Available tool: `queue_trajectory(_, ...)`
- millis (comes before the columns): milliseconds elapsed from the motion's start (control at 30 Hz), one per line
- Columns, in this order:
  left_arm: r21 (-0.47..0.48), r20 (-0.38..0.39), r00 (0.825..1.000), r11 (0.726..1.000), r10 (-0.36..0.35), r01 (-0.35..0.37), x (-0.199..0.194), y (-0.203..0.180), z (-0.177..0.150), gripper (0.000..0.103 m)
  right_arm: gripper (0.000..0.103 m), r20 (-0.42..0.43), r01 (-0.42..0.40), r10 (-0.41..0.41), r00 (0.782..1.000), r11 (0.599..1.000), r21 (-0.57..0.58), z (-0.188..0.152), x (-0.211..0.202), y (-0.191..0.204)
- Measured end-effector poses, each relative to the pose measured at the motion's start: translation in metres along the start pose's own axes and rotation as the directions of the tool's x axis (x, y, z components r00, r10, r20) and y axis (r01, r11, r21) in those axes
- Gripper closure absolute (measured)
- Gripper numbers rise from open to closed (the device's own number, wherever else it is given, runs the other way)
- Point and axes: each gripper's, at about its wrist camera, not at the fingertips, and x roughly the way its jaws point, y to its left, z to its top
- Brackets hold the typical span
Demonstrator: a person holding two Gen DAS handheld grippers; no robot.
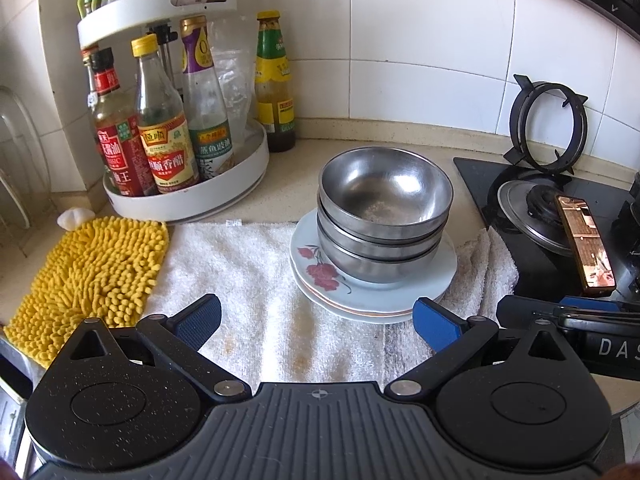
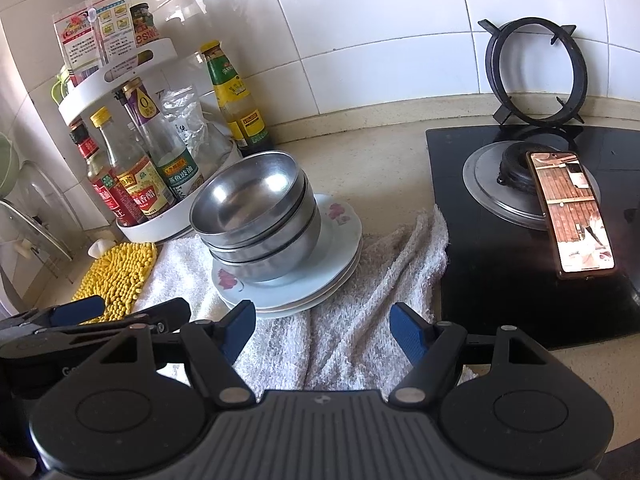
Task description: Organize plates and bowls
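Note:
Three steel bowls (image 1: 386, 208) sit nested on a stack of white plates with red flowers (image 1: 320, 276), which rests on a white towel (image 1: 248, 280). The same bowls (image 2: 256, 212) and plates (image 2: 340, 240) show in the right wrist view. My left gripper (image 1: 318, 326) is open and empty, hovering over the towel just in front of the plates. My right gripper (image 2: 322, 330) is open and empty, also just short of the plates' near edge. The left gripper (image 2: 80, 316) shows at the left of the right wrist view.
A white turntable rack (image 1: 188, 204) with sauce bottles stands behind left. A yellow chenille mitt (image 1: 92, 276) lies left of the towel. A black gas hob (image 2: 520, 240) with a phone (image 2: 570, 212) on it is at the right; a pan support (image 2: 536, 72) leans on the tiled wall.

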Motion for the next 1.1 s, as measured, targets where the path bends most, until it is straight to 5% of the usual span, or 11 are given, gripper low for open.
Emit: queue_trajectory(1100,-0.015,0.056,0.998,0.999,0.043,-0.042,-0.017,0.009,-0.009,0.0,0.012,0.003,-0.027,0.027,1.0,0.999,-0.025,-0.003,-0.007,0.009)
